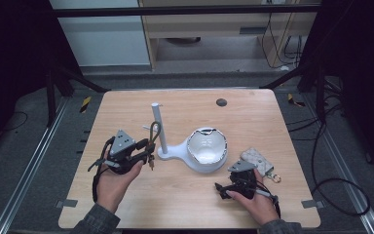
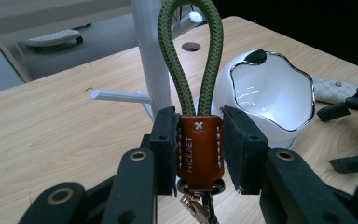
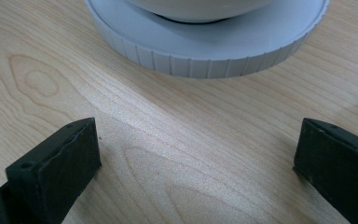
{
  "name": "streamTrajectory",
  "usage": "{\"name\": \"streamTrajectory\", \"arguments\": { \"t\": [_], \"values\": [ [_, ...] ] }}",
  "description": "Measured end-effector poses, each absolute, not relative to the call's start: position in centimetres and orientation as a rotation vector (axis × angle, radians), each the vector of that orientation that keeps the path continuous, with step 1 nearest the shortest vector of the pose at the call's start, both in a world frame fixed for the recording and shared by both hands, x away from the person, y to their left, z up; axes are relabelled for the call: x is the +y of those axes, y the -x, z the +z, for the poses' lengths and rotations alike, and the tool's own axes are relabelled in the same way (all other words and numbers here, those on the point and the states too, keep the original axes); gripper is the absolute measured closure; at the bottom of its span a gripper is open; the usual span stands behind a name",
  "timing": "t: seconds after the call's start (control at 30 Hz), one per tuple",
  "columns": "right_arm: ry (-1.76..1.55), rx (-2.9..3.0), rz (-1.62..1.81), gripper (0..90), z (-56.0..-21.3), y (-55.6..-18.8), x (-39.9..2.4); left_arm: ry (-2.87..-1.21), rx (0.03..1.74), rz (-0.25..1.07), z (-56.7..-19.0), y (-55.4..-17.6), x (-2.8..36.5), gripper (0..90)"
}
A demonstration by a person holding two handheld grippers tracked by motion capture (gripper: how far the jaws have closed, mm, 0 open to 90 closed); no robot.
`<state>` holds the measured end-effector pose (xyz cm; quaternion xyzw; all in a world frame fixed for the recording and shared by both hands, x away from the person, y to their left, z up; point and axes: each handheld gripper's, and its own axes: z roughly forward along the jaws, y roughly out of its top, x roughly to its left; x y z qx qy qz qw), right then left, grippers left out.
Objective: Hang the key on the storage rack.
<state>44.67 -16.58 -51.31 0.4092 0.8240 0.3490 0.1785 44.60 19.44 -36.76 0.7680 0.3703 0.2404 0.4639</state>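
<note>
Left black two-jaw gripper [image 2: 199,154], jaws clamped on a brown leather key-strap tab [image 2: 199,149]; right black two-jaw gripper [image 3: 196,158] near the worktop's front edge, jaws wide apart, apparently resting low.

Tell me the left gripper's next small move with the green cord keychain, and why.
Probably carry it forward so the green cord loop slips over the white stand's side peg. The left gripper is shut on the keychain's brown leather tab, the loop stands upright beside the post, and the peg is bare.

Left claw [image 1: 148,152] with keychain [image 1: 153,134] beside white stand [image 1: 158,129]
</note>
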Motion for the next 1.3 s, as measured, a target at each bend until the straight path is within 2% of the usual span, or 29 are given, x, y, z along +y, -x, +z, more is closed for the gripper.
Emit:
{"name": "streamTrajectory", "arguments": {
  "t": [1.3],
  "values": [
    [-1.157, 2.331, 0.988, 0.2, -51.3, -44.7, -16.6, -1.925, 0.996, 0.577, -39.1, -48.2, 18.0, 66.0]
  ]
}}
